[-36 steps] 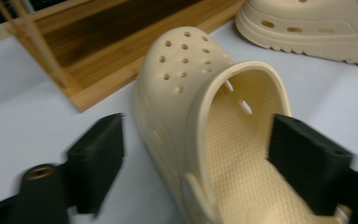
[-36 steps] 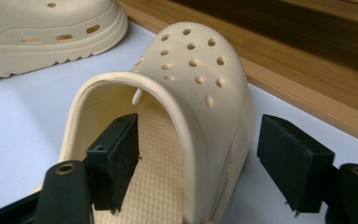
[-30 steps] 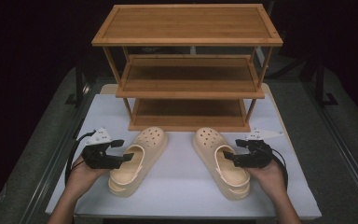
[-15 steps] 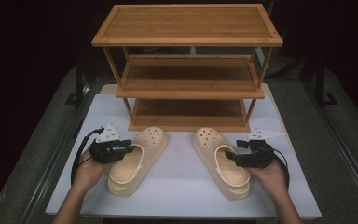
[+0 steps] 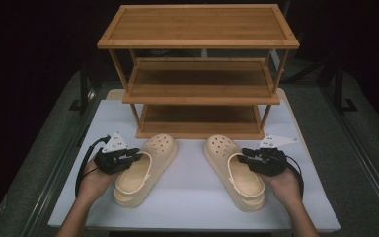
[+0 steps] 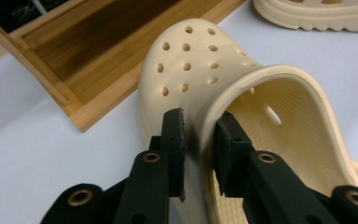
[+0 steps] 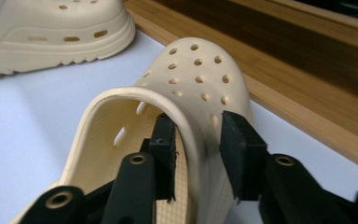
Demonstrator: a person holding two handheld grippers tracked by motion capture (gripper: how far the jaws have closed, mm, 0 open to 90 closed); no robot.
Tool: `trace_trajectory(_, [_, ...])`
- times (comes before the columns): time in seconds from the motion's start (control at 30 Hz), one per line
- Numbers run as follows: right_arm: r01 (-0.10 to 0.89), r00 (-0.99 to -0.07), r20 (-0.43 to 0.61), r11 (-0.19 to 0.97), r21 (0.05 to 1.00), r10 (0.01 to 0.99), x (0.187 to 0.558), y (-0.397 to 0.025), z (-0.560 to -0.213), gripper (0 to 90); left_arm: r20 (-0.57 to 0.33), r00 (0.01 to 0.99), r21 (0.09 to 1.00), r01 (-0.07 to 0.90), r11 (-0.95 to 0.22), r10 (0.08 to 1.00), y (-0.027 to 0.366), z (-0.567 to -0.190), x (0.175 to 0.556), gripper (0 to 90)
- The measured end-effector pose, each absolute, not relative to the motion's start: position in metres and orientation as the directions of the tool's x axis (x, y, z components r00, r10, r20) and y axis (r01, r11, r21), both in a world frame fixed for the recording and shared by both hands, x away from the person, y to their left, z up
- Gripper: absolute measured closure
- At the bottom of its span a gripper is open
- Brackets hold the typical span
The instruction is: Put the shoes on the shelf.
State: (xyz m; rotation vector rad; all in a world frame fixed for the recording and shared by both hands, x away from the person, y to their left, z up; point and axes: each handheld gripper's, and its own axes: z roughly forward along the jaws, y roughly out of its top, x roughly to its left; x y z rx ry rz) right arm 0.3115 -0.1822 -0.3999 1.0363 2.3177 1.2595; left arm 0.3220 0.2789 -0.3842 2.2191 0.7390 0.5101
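Two cream perforated clogs lie toes toward the rack on the white table. My left gripper (image 5: 135,157) (image 6: 198,135) is shut on the left clog (image 5: 160,148) (image 6: 191,60). One jaw is inside the opening and one outside, pinching the side wall by the rim. My right gripper (image 5: 244,159) (image 7: 198,140) straddles the same spot on the right clog (image 5: 227,150) (image 7: 200,70). Its jaws stand wider apart, and a thin gap shows beside the inner jaw. A hand holds each gripper from the near side.
A three-tier bamboo shoe rack (image 5: 200,94) (image 6: 88,60) (image 7: 307,70) stands just beyond the clogs' toes, its shelves bare. The white table (image 5: 192,197) ends close behind the hands. Each gripper view also shows the other clog (image 6: 317,14) (image 7: 51,28) farther off.
My left gripper slid right onto the left clog's side wall and closed on it. The right gripper and both clogs kept their places.
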Motion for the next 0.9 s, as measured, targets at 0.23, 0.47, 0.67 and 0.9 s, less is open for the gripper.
trace_trajectory(0.23, [0.421,-0.681,0.002,0.390,0.819,0.732,0.308,-0.179,-0.394,78.0,0.155,0.731,0.744,0.356,-0.566,0.664,0.277,-0.382,0.321,79.3])
trace_trajectory(0.47, [0.413,-0.675,0.001,0.377,0.829,0.738,0.309,-0.183,-0.389,82.1,0.129,0.722,0.768,0.361,-0.528,0.680,0.277,-0.377,0.321,82.4])
trace_trajectory(0.67, [0.409,-0.679,0.010,0.367,0.836,0.734,0.308,-0.185,-0.385,83.1,0.127,0.726,0.780,0.348,-0.520,0.676,0.272,-0.369,0.321,82.8])
trace_trajectory(0.9, [0.399,-0.659,-0.013,0.364,0.841,0.752,0.315,-0.184,-0.378,83.0,0.123,0.723,0.791,0.343,-0.507,0.680,0.261,-0.360,0.332,82.9])
